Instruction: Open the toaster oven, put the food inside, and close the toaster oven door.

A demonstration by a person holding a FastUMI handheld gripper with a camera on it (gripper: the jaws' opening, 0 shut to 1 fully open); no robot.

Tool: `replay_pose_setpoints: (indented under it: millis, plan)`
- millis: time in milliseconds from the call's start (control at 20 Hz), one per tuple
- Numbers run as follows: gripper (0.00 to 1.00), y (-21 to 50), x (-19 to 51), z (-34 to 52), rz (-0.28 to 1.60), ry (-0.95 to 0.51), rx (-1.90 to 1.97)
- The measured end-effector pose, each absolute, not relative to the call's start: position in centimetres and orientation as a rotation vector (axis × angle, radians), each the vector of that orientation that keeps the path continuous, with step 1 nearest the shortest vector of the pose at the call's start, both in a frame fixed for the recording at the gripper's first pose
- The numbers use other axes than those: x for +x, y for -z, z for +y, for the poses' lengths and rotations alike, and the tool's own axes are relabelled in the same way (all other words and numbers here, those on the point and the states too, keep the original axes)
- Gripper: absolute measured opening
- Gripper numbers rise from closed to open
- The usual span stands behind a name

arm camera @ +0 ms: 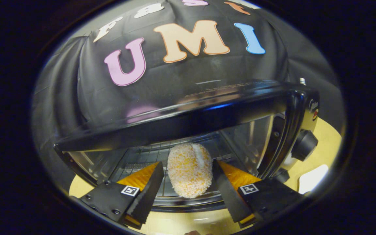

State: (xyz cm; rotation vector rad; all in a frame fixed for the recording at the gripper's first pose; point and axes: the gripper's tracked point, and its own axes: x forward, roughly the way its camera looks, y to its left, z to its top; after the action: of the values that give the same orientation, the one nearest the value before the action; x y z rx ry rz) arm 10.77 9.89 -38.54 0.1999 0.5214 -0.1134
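Holding the food [190, 170] low in the frame's centre, the gripper [188, 182] pinches it between both fingers, carrying it toward the open oven [188, 124], above the rack [148, 155].

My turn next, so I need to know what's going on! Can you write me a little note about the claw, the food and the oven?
Claw: fingers on either side of the breaded food, close to it; whether they press it cannot be told.
Toaster oven: open, wire rack visible inside.
Food: at the oven mouth, over the front of the rack.
Done: oven opened, food brought in.
Left: let go if not yet released, pull the claw out, close the oven door.
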Motion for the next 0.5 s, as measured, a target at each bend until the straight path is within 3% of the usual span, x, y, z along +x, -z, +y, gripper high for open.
replay_pose_setpoints:
  millis: [500]
  plan:
    - [0.96,36.7,8.5,8.8,0.48,0.111,0.137]
